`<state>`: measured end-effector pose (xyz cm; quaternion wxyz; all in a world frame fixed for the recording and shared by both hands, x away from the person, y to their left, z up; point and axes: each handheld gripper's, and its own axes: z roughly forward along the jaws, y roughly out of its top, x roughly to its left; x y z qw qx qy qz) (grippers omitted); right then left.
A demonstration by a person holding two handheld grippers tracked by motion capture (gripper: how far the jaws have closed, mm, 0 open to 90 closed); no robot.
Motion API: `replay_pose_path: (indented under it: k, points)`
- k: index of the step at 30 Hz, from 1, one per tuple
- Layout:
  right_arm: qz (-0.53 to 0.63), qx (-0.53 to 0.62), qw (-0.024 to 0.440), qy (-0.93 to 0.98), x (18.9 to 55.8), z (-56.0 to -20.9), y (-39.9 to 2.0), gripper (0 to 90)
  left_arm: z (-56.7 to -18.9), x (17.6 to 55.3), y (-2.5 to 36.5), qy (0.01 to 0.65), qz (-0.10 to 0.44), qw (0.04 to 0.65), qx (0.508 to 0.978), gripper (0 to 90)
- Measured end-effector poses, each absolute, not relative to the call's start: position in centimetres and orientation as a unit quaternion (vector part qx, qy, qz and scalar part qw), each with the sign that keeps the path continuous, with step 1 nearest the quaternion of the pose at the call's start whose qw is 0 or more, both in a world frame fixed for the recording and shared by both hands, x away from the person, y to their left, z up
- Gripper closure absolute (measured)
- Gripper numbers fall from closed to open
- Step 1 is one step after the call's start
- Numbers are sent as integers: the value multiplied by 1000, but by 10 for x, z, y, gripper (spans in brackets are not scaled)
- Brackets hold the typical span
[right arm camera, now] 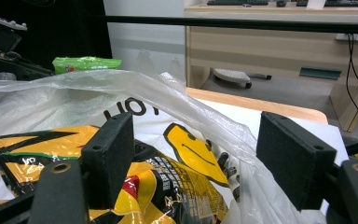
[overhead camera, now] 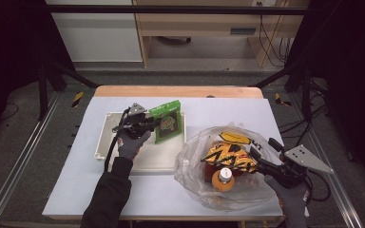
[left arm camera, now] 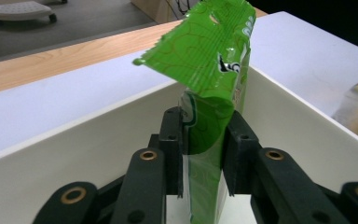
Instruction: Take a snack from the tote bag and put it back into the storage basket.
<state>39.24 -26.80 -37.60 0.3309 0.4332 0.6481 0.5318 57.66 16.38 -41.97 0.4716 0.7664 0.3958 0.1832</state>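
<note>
Two tongs, two jobs. Left tongs [overhead camera: 153, 124] sit over the white tray [overhead camera: 105, 142] with the green snack pouch [overhead camera: 167, 121] between the jaws. In the left gripper view the pouch [left arm camera: 214, 93] stands on edge inside the tray [left arm camera: 74, 154], top flopping over. The pads flank it and look just off the film on both sides, so I read the jaws as apart, not clamping. Judgement: this is the set-down. The tray wall behind props the pouch, which is why it stays upright with no squeeze.

Right tongs [overhead camera: 255, 159] are at the rim of the clear plastic bag [overhead camera: 195, 180] on the tabletop [overhead camera: 76, 190], jaws spread wide. In the right gripper view the film [right arm camera: 177, 100] drapes between the pads with no pinch visible. Likely parked there to keep the mouth open for the next pick.

Left in the bag: yellow-black snack pack [overhead camera: 228, 156], orange-capped bottle [overhead camera: 224, 178].

Risk: pouch tips flat once the left tongs back out.
</note>
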Motion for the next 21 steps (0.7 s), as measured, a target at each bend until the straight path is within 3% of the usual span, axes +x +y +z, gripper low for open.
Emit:
replay_pose_path:
  k: [10,16,21]
  points:
    - [532,432,331,649,393,-377,-268,282,-423,582,157,411,200,455,764,556]
    - [530,433,328,651,393,-378,-266,282,-421,581,162,419,194,449,765,388]
    - [530,434,329,650,393,-378,-267,283,-419,572,169,422,193,457,759,367]
